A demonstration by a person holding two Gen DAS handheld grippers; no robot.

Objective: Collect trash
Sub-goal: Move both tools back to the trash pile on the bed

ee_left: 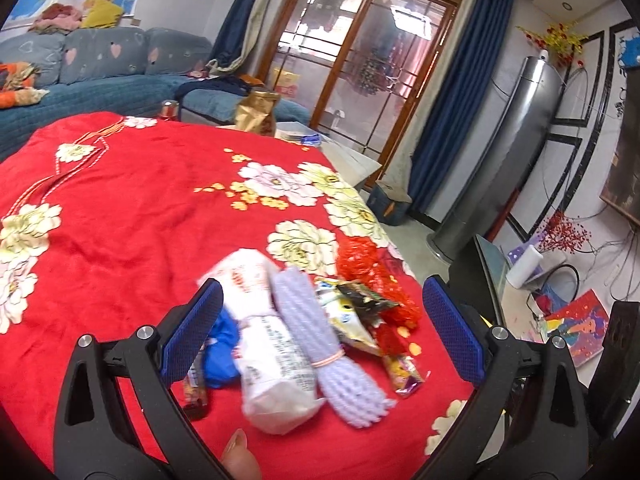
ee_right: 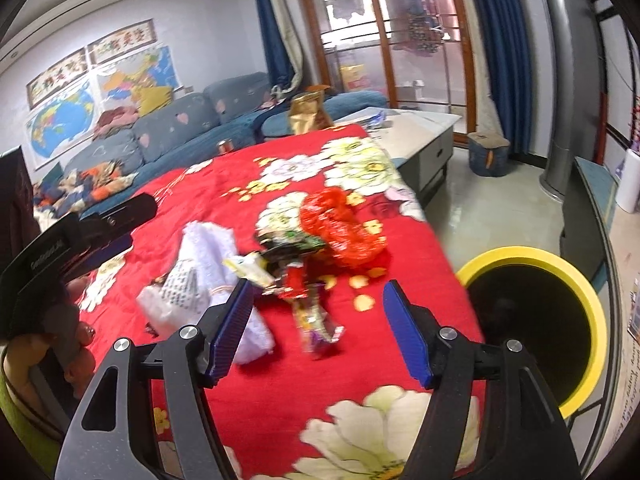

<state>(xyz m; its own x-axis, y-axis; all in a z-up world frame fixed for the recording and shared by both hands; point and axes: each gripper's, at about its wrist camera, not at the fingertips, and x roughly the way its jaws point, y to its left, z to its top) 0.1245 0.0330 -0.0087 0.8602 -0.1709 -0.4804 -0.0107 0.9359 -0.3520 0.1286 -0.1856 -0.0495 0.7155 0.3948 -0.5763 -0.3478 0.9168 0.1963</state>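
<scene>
red floral blanket [ee_left: 132,200] covers the table in a living room with a blue sofa [ee_right: 176,136], blue curtains [ee_left: 460,100] and a wood-framed glass door [ee_left: 360,60]. two colourful maps [ee_right: 100,100] hang on the wall; above them sit framed panels with characters too blurred to read.

the trash lies in a loose heap on the blanket near the table's edge: a white plastic bag with red and grey print [ee_left: 264,332], its text too blurred to read, a pale lilac bubble-textured roll bound by a rubber band [ee_left: 320,336], a crumpled blue plastic piece [ee_left: 220,352], a yellow-and-white snack wrapper [ee_left: 352,320], a crinkled red plastic net [ee_right: 340,224] and a small purple-and-yellow candy wrapper [ee_left: 404,372].

left gripper [ee_left: 320,336] hangs over the heap with its blue pads spread wide, the bag and roll lying between them untouched. right gripper [ee_right: 320,328] is also wide, gripping nothing, above a small wrapper. beside the table stands a black bin with a yellow rim [ee_right: 576,280].
</scene>
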